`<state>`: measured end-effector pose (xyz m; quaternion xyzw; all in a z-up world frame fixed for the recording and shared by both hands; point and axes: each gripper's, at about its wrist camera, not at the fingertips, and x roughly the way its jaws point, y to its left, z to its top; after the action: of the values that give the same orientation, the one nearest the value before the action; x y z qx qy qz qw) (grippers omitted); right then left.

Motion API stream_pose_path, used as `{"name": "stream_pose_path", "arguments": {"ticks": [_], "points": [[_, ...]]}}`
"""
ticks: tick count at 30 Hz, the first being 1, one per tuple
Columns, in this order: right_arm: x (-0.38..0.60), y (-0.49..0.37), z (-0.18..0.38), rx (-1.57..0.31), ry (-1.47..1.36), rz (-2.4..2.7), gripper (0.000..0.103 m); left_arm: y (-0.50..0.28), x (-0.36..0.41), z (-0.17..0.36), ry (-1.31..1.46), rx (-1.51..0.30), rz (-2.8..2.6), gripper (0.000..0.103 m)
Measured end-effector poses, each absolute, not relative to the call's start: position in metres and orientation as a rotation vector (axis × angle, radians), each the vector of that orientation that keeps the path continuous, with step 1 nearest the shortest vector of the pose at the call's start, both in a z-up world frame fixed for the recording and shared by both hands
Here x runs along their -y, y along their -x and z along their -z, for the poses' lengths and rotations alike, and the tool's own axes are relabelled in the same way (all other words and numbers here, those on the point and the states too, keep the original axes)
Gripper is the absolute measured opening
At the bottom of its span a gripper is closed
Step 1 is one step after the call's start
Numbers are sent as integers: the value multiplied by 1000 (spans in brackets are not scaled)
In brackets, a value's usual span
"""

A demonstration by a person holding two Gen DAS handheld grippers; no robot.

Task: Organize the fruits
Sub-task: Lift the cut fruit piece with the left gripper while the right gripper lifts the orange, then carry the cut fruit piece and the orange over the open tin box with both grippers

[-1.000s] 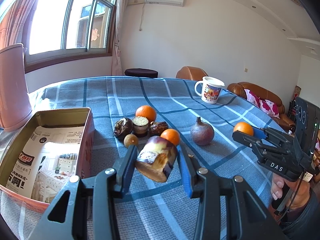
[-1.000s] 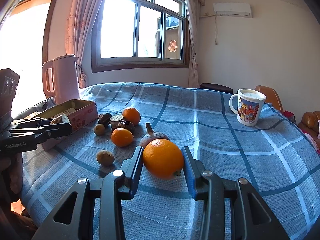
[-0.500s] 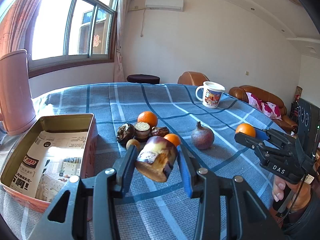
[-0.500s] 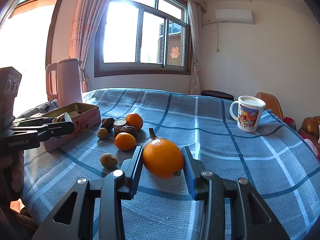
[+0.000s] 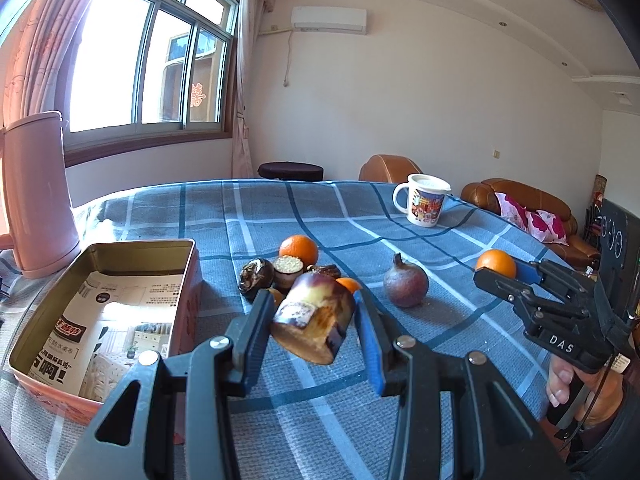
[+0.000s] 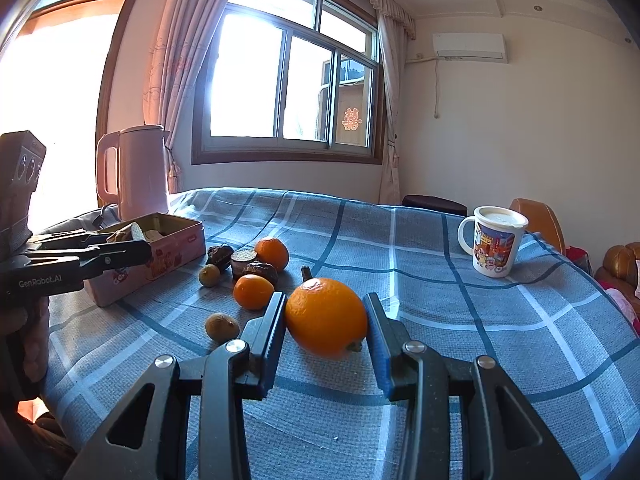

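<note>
Fruits mostly sit loose on the checked cloth [image 5: 400,420], clustered just beyond both tongs. We have our left gripper [image 5: 314,320] clamped on a cut brown-purple chunk [image 5: 314,326], lifted clear of the cloth, with the open tin box [image 5: 188,264] just to its left, likely its destination. Our right gripper [image 6: 326,320] is clamped on a large orange [image 6: 326,318], held off the cloth too. A pomegranate-like fruit [image 5: 406,284] lies between the two tongs.

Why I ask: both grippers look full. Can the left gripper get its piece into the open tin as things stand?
Probably yes. The left gripper holds the cut fruit piece above the cloth right beside the tin, whose top is open, with nothing between them.
</note>
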<state>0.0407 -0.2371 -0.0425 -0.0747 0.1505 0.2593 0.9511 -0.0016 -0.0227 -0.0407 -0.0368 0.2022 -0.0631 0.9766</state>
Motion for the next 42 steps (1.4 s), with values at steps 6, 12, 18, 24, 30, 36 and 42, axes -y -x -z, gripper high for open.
{"name": "stream_pose_path", "arguments": {"ticks": [6,12,18,24,30,36,42], "points": [[239,-38,42,-288,151,-530,40,6,24,39,66,-385,120,43],[239,-36,42,-271,155,-536,40,8,26,38,51,-364,114,43],[239,-33,41,-252,158,-543,40,10,27,37,45,-353,110,43],[240,-28,41,-227,160,-549,40,13,29,36,33,-334,106,43],[241,-26,41,-207,156,-553,40,16,32,35,17,-317,101,43],[242,-24,41,-189,153,-559,40,20,35,34,8,-295,102,43],[245,-21,40,-169,147,-571,40,22,36,32,-2,-280,103,43]]}}
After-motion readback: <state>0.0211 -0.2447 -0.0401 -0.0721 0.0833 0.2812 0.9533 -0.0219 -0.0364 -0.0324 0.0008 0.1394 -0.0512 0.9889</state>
